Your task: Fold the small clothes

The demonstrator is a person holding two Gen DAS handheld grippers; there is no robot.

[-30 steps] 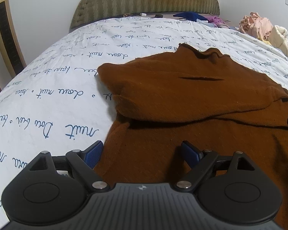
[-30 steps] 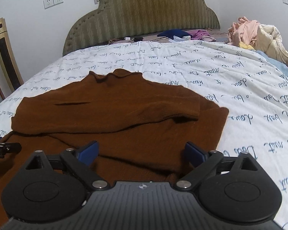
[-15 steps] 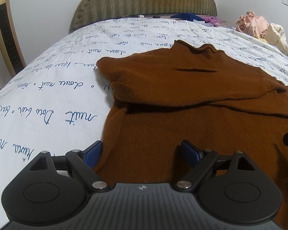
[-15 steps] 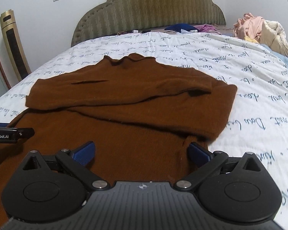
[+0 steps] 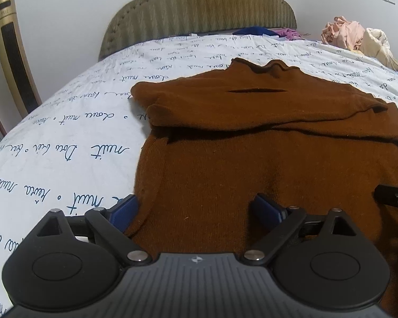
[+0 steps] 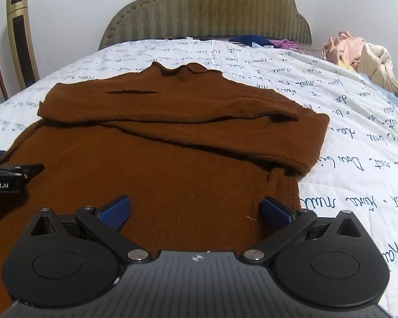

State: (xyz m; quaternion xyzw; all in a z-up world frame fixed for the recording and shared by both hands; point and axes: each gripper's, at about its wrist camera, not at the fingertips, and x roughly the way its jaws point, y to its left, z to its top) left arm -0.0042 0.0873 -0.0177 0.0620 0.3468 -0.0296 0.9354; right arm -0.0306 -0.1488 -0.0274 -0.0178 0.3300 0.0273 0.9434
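A brown knit sweater lies flat on the bed, collar toward the headboard, both sleeves folded across its chest. My left gripper hovers over the sweater's lower left edge. Its jaws are opening, with the cloth's side edge below them and nothing pinched. My right gripper hangs over the lower right part of the sweater, its jaws spread wide and still opening, pads clear of the cloth. Each gripper shows at the side edge of the other's view: right gripper, left gripper.
The white bedsheet with blue script covers the bed. A padded olive headboard stands at the far end, with dark blue and purple clothes before it. A heap of pink and cream clothes lies far right. A gold tower unit stands left.
Both grippers have drawn back and down toward the sweater's lower part, so the folded sleeves now lie farther ahead. Both pairs of jaws stand a little wider. The sweater has not moved.
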